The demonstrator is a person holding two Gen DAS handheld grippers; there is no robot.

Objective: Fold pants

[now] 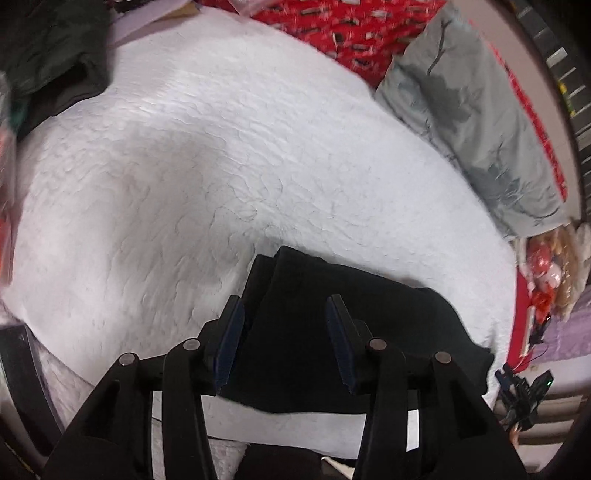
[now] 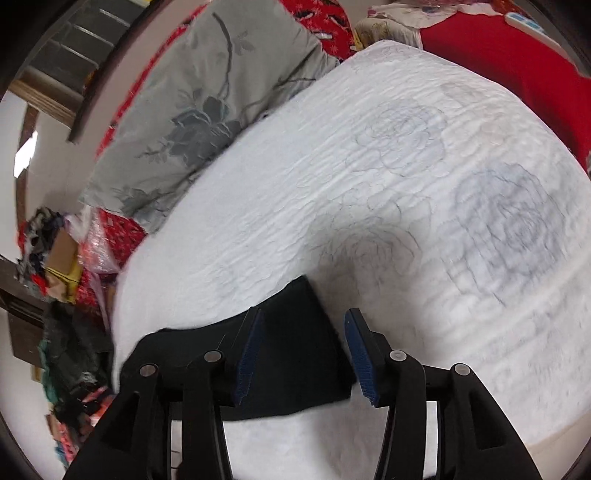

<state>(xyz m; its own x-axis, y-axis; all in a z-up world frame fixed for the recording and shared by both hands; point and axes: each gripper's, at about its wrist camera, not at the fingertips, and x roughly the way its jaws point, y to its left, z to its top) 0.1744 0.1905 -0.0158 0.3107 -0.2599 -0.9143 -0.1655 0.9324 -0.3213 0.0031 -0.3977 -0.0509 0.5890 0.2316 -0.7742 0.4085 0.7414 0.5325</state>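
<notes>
Black pants (image 1: 332, 332) lie folded into a compact stack on the white quilted bed cover (image 1: 221, 166), near its front edge. My left gripper (image 1: 284, 314) is open and empty, hovering over the stack's left part. In the right wrist view the same pants (image 2: 295, 350) lie under my right gripper (image 2: 304, 325), which is open and empty, with its jaws to either side of the stack's right end. Neither gripper holds cloth.
A grey floral pillow (image 1: 472, 122) and red patterned bedding (image 1: 351, 26) lie at the bed's far side. Dark green clothing (image 1: 48, 55) is piled at the far left. Clutter and bags (image 2: 62, 258) stand beside the bed. The other gripper (image 1: 524, 395) shows at right.
</notes>
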